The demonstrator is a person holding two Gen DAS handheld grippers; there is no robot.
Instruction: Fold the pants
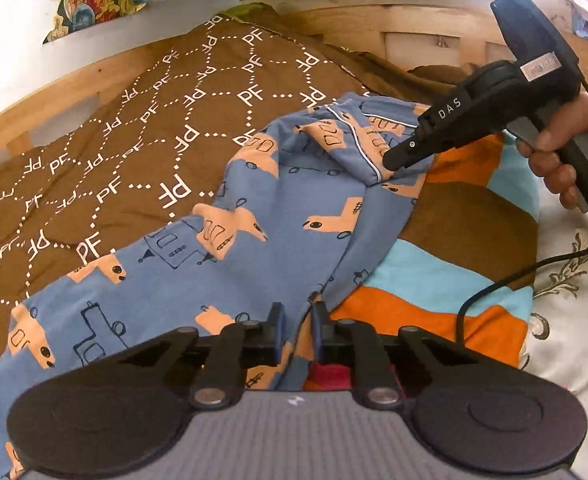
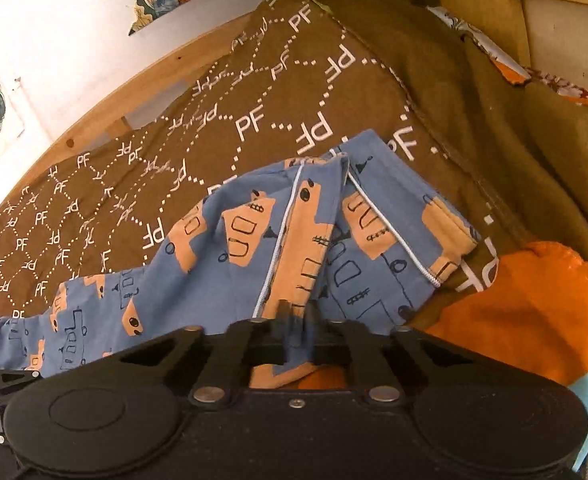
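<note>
Both my grippers have their jaws pinched on the blue pajama pants [image 1: 254,240], which lie stretched over the brown "PF" quilt [image 1: 106,152] with one side spilling onto an orange, light-blue and brown striped blanket [image 1: 446,280]. My left gripper [image 1: 297,320] clamps a fold of the blue fabric close to its camera, while my right gripper [image 1: 394,158] bites the white-piped edge of the pants farther along, its handle wrapped by my right hand [image 1: 562,148]. From the right wrist I see the cloth bunched between those fingers [image 2: 284,312], near an orange towel [image 2: 534,304].
</note>
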